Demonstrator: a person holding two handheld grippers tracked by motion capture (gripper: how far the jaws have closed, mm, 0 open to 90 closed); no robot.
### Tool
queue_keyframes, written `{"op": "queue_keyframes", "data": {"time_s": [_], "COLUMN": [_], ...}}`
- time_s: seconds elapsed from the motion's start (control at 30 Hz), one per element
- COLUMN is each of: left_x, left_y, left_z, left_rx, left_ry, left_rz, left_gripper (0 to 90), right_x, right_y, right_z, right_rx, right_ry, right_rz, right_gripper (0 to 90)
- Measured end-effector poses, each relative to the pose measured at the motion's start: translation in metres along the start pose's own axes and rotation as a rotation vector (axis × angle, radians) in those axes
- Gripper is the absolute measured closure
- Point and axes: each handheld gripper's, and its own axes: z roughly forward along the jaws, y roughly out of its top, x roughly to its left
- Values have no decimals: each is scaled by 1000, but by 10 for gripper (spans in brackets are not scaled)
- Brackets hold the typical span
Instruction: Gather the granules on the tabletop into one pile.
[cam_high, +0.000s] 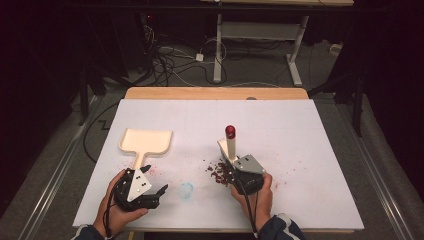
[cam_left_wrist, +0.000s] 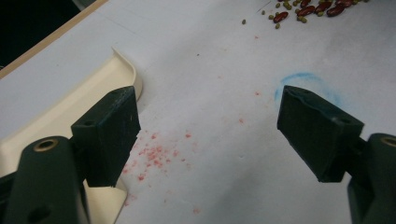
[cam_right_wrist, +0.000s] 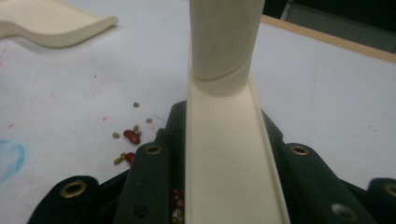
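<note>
Right gripper (cam_high: 231, 169) clamped nearly shut on the cream handle of a small brush (cam_high: 230, 144), red cap up and away toward 12 o'clock, working end down at the pile of red beans and small green ones (cam_high: 218, 172) on the white table (cam_high: 280, 145). Seen along the right gripper's own jaws: handle (cam_right_wrist: 224, 140) running straight up the middle, beans (cam_right_wrist: 128, 140) spread just left of the jaws. Left gripper (cam_high: 155, 192) wide open and holding nothing, pointing toward 3 o'clock, resting low by the near edge. Cream dustpan (cam_high: 147, 141) lying flat on the table, pan mouth toward 12 o'clock, handle toward 6 o'clock, handle end just beside the left gripper; in the left gripper view, pan edge (cam_left_wrist: 88, 88) close behind the left-hand jaw, not between the jaws. Key relation: beans at roughly 3 o'clock from the dustpan, well apart from its mouth, brush between them and nearer the pile. Likely next: dustpan picked up by its handle with the nearer left gripper, mouth turned toward the pile, beans swept toward 9 o'clock into it. Faint blue mark (cam_high: 186, 190) and red specks on the table between the two hands
</note>
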Motion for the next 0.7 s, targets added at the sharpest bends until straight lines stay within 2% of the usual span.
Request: {"op": "queue_keyframes", "data": {"time_s": [0.1,0.17,0.23,0.33,0.47,0.6,0.7], "left_x": [2,3,5,9,13,12,10], "left_y": [0,0,-1,-2,-4,-4,-5], "left_z": [-1,-1,-3,-7,-9,-8,-8], "left_rx": [-1,-2,-8,-16,-26,-23,-9], "left_ry": [7,13,20,33,47,40,26], "left_rz": [-4,-7,-15,-29,-33,-26,-27], "left_gripper": [202,202,202,201,202,201,201], "right_x": [-3,1,10,26,49,66,65], "right_y": [7,13,19,23,21,13,11], "right_z": [-7,-13,-16,-14,2,21,29], "right_rx": [-35,-56,-82,-100,-73,-41,-35], "right_ry": [17,65,124,227,312,306,267], "right_rz": [24,56,62,100,161,137,135], "right_gripper": [676,676,676,676,676,676,676]}}
